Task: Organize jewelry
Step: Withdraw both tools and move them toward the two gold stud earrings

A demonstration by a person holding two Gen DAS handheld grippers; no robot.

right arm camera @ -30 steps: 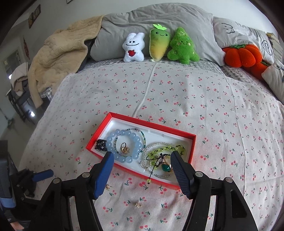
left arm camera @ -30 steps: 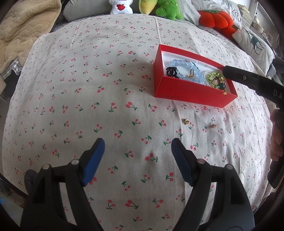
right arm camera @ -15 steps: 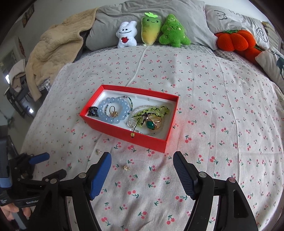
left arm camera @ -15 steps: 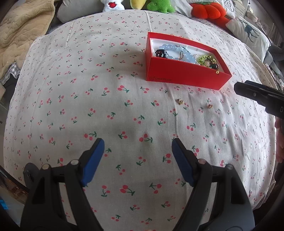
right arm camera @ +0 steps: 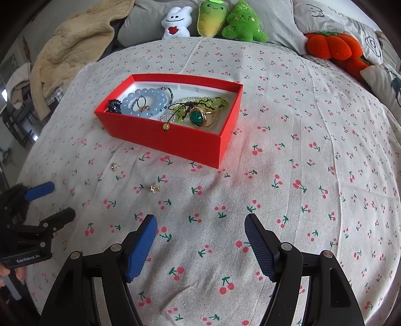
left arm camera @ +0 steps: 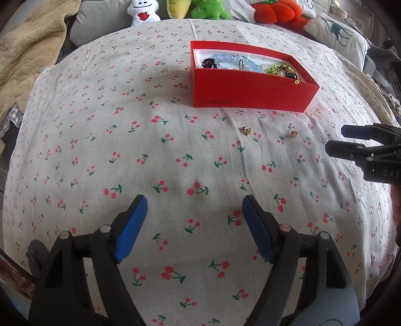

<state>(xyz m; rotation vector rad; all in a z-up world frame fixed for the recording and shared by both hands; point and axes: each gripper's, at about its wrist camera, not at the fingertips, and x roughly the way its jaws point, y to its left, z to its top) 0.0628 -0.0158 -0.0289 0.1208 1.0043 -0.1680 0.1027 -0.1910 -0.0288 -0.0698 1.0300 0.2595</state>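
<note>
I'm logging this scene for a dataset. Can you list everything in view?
box: 1, red, on the bedspread
bracelets: blue bead and green bead, in the box, with rings
earrings: 2, gold, loose on the bedspread before the box
bedspread: 1, white with cherries
plush toys: white, yellow-green, green and orange, at the bed's head
blanket: 1, beige, far left
left gripper: black, blue pads, jaws open, empty
right gripper: same, jaws open, empty
</note>
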